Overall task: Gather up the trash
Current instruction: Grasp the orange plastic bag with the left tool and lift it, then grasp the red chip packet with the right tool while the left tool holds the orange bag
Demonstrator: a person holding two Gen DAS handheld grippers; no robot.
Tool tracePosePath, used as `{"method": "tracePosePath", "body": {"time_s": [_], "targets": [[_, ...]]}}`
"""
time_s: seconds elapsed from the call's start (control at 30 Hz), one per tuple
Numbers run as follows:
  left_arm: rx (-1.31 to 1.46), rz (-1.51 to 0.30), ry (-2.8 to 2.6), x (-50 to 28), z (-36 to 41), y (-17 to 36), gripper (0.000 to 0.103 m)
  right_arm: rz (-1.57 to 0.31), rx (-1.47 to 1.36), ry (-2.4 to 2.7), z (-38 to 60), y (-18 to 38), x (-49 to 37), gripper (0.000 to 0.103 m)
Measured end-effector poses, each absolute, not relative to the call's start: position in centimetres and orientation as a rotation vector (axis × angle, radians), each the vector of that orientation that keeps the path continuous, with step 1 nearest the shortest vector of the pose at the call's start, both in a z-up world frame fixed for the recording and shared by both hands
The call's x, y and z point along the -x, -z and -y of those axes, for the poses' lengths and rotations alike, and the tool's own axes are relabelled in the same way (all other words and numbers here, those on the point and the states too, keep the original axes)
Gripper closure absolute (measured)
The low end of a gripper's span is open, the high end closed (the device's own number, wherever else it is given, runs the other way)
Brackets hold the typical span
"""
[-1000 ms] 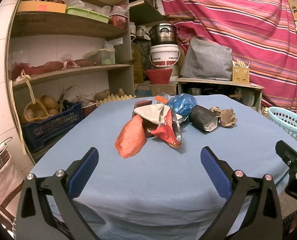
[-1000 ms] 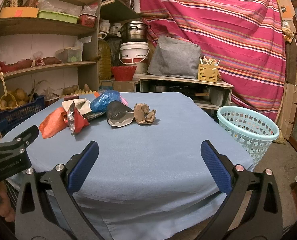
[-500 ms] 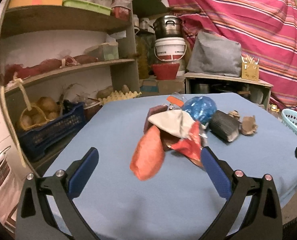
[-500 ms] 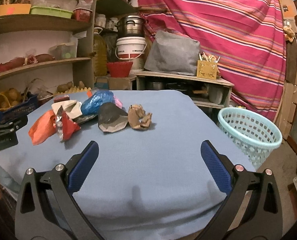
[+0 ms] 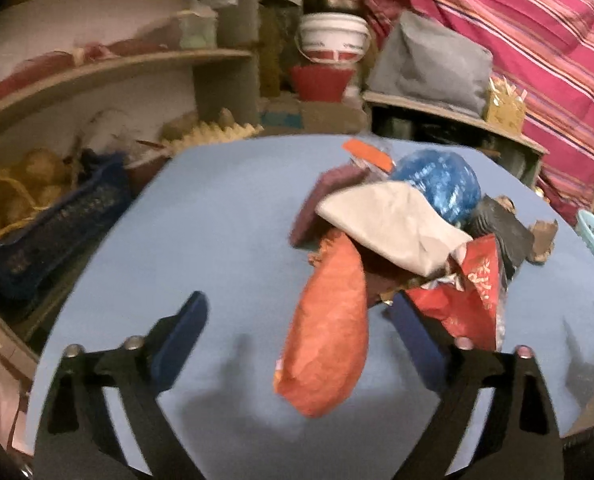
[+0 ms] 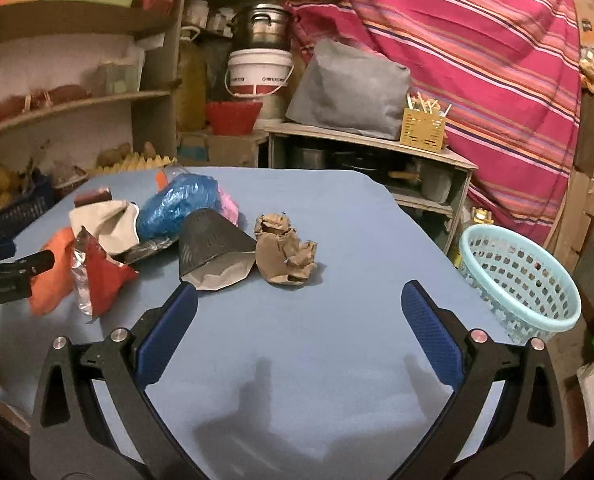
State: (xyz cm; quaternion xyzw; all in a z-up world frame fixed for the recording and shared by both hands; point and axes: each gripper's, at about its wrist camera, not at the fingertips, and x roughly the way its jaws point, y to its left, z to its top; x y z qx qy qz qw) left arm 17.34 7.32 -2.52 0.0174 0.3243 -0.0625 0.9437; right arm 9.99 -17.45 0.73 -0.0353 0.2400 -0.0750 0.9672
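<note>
A pile of trash lies on the blue-covered table (image 6: 337,216). It holds an orange bag (image 5: 329,340), a white wrapper (image 5: 389,220), a red foil packet (image 5: 473,300), a blue plastic bag (image 5: 441,184), a black pouch (image 6: 213,248) and a crumpled brown paper (image 6: 285,252). My left gripper (image 5: 301,340) is open, with the orange bag between its fingers. My right gripper (image 6: 297,320) is open and empty, a little short of the brown paper. A light blue basket (image 6: 521,276) stands beside the table on the right.
Wooden shelves (image 6: 73,108) with food and a dark blue crate (image 5: 53,232) stand on the left. A low shelf with a white bucket (image 6: 257,76), a grey bag (image 6: 349,92) and a yellow holder (image 6: 423,128) stands behind the table. A striped curtain (image 6: 477,48) hangs at the back.
My left gripper has moved forward to the pile, and the orange bag now sits between its fingers. My right gripper has moved forward and nearer the brown paper.
</note>
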Motion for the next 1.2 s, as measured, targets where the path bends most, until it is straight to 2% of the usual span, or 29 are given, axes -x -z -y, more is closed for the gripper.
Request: {"method": "tracePosePath", "body": {"time_s": [0.1,0.17,0.23,0.3,0.37,0.43,0.83,1.2], "targets": [[-0.047,-0.687,0.188,-17.6,-6.8,2.8,0.026,-0.506,0.073,0.153,16.9,-0.2,-10.9,0.004],[-0.059,-0.693,0.209,-17.5,-6.5,2.9,0.053,-0.516,0.068,0.152,16.6,0.2,-11.5,0.004],[-0.066,-0.720,0.239,-17.8,-6.3,3.2,0.070,-0.527,0.071,0.150,16.2,0.5,-11.8,0.004],[-0.071,-0.725,0.251,-17.9,-6.3,3.2,0.075,-0.534,0.072,0.148,15.7,0.5,-12.2,0.004],[-0.101,-0.708,0.245,-17.7,-6.3,2.9,0.085,-0.536,0.072,0.140,15.0,0.5,-12.5,0.004],[-0.119,-0.686,0.243,-17.1,-6.7,2.3,0.092,-0.527,0.073,0.120,14.1,0.1,-12.4,0.004],[-0.143,-0.533,0.048,-16.4,-13.0,-1.9,0.093,-0.521,0.103,-0.048,7.2,-1.5,-13.1,0.004],[-0.107,-0.540,0.015,-17.1,-15.0,-1.5,0.093,-0.573,0.202,-0.069,3.5,1.0,-16.1,0.005]]}}
